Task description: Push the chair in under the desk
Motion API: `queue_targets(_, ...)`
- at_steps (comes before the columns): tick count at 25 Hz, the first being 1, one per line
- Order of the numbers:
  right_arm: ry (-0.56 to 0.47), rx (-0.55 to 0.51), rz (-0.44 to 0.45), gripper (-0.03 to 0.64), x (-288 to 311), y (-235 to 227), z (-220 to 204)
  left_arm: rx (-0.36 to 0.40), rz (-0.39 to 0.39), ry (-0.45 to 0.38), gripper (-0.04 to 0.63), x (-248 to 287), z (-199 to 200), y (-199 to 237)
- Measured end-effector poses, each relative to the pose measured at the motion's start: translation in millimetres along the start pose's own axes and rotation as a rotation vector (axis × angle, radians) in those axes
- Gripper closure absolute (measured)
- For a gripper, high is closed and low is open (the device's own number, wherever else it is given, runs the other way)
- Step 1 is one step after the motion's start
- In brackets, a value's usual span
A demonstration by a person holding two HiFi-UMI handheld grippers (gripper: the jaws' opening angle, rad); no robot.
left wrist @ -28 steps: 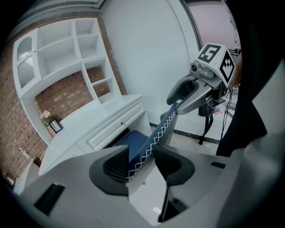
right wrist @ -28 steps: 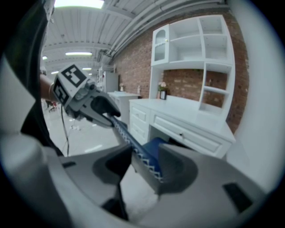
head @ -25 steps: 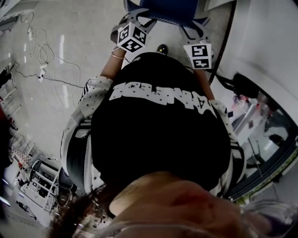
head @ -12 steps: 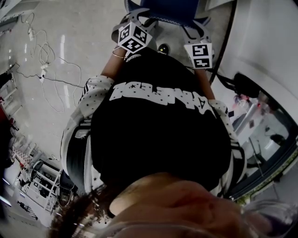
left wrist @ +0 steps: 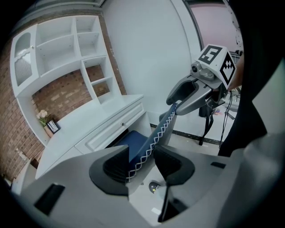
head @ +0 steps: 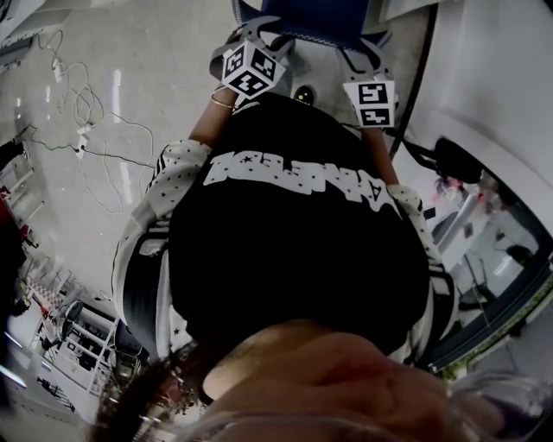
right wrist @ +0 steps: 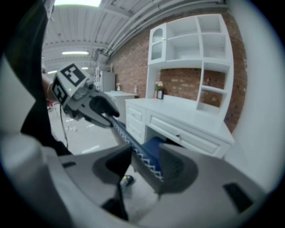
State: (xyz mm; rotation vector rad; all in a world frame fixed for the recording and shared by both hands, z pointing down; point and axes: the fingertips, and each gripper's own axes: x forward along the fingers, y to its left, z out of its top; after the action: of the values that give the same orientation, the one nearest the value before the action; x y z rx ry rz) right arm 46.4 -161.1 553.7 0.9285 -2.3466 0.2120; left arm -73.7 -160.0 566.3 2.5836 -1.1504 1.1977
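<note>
**Chair partly in, push not finished**

Your left gripper (left wrist: 142, 164) has its fingers (left wrist: 111, 167) pinching the top edge of the blue upholstered chair (left wrist: 153, 138), the one with white zigzag stitching along the backrest. Your right gripper (right wrist: 144, 162) does the same further along that edge, its fingers (right wrist: 178, 167) pressed onto the padding. Each gripper view shows the other gripper clamped on the backrest, and the head view shows both up front on the blue back (head: 307, 17).

Status, as I read it:
- Grip: done, both sides on the backrest top.
- Position: the blue seat (right wrist: 153, 149) sits at the mouth of the knee opening of the white wooden table (left wrist: 102, 120), front part apparently under the centre drawer.
- Left: the backrest stands apart from the table front, so there looks to be more travel. Push straight and keep both grippers level so it doesn't yaw into the drawer stack on the opening's side.

Count:
- 1 chair, 1 table.
- 2 grippers, both on the chair.
- 1 black caster (left wrist: 152, 188) visible on the floor below the backrest; the others are hidden.
- 1 knob (left wrist: 122, 125) on the centre drawer.
- 1 small picture frame (left wrist: 52, 126) on the tabletop, well clear of the work.
</note>
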Motion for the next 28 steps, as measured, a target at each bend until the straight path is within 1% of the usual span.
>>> queue_targets(6,-0.002,0.001,-0.006,0.413,2.5,-10.3,3.7,0.004,-0.015,-0.006,0.385,6.8,7.8,5.7)
queue_targets(14,-0.003,0.004,-0.008,0.413,0.2,-12.7,4.0,0.012,-0.020,-0.007,0.385,7.9,11.7,5.0)
queue_targets(28,0.002,0.024,-0.041,0.411,-7.3,-28.6,5.7,0.029,-0.036,-0.015,0.387,14.9,29.3,4.4)
